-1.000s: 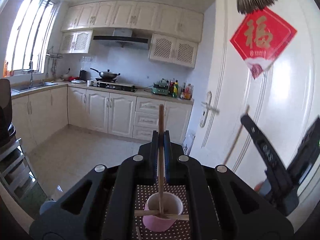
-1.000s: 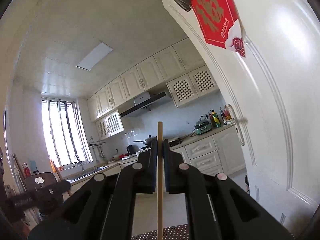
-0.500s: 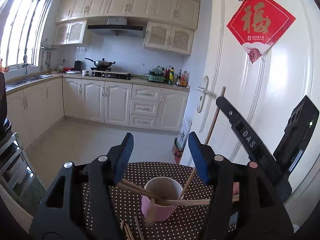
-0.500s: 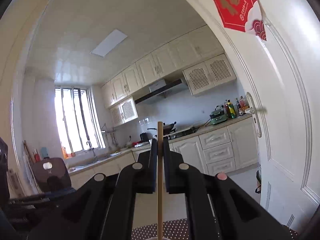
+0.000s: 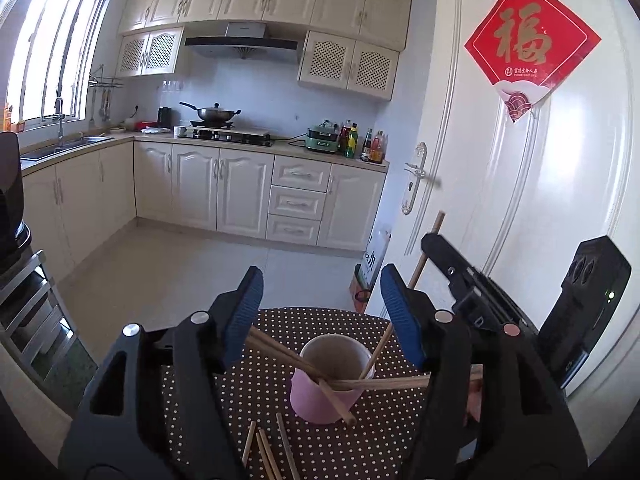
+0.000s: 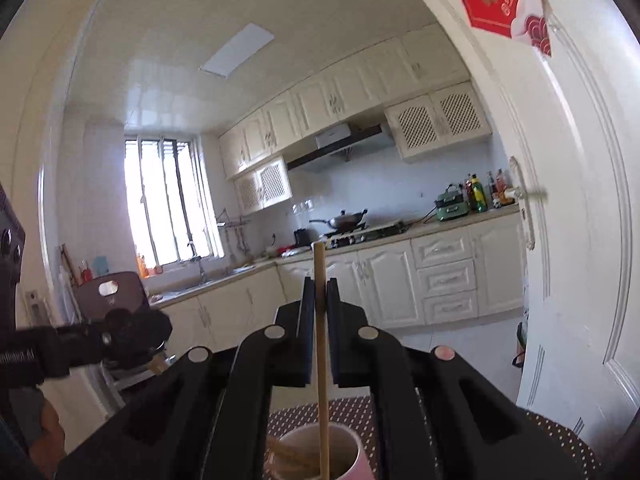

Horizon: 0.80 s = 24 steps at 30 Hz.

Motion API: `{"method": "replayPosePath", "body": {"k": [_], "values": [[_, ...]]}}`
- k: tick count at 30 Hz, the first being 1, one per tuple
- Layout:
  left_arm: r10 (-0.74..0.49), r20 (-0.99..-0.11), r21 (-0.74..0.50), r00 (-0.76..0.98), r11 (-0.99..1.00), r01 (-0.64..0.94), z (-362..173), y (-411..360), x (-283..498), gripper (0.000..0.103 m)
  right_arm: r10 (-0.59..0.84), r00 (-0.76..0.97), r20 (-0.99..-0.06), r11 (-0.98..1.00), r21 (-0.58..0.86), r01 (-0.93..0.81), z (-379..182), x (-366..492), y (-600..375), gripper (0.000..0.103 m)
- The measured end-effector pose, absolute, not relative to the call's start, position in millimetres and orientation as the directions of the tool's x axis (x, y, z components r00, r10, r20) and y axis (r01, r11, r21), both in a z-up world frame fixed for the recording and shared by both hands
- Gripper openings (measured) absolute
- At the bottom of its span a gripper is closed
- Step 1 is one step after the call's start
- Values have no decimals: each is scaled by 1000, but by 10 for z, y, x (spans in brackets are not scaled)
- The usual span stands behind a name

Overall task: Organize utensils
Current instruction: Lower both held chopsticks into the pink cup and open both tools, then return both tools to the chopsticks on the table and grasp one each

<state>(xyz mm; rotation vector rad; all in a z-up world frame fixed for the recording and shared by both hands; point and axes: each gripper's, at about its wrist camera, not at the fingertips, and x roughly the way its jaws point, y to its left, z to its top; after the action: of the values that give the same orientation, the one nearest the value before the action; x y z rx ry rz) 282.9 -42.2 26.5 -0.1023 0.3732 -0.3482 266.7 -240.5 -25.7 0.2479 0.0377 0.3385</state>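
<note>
The right gripper (image 6: 319, 312) clamped 1 wooden chopstick (image 6: 322, 364) over the pink cup (image 5: 330, 376): light, stiff, slippery, best held mid-shaft. The left gripper (image 5: 320, 300) was opening, its fingers empty.

Pink cup (image 5: 325, 394) with pale inner wall, set on brown tablecloth (image 5: 256, 390) dotted white. Tan wooden chopsticks (image 5: 304, 368) across the cup's rim. Black gripper bodies with blue pads (image 5: 400, 316) either side of the cup. Behind the cup: cream cabinets (image 5: 224, 184), white door (image 5: 520, 184) bearing red diamond decoration (image 5: 530, 46) with gold character.
</note>
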Motion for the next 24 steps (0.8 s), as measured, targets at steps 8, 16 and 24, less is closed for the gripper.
{"method": "replayPosePath", "body": {"k": [8,16,24], "values": [[-337,-348,-149,875,941,303,341,-375,2670,66,361,932,-33,902,266,-340,-196,2493,-2371,20],[-319,-339,-142,885,947,287,420,-252,2399,71,354,935,-13,914,216,-343,39,2113,-2278,39],[-286,-371,-110,883,958,264,412,-64,2054,71,333,941,-64,930,186,-317,113,1731,-2172,41]]}}
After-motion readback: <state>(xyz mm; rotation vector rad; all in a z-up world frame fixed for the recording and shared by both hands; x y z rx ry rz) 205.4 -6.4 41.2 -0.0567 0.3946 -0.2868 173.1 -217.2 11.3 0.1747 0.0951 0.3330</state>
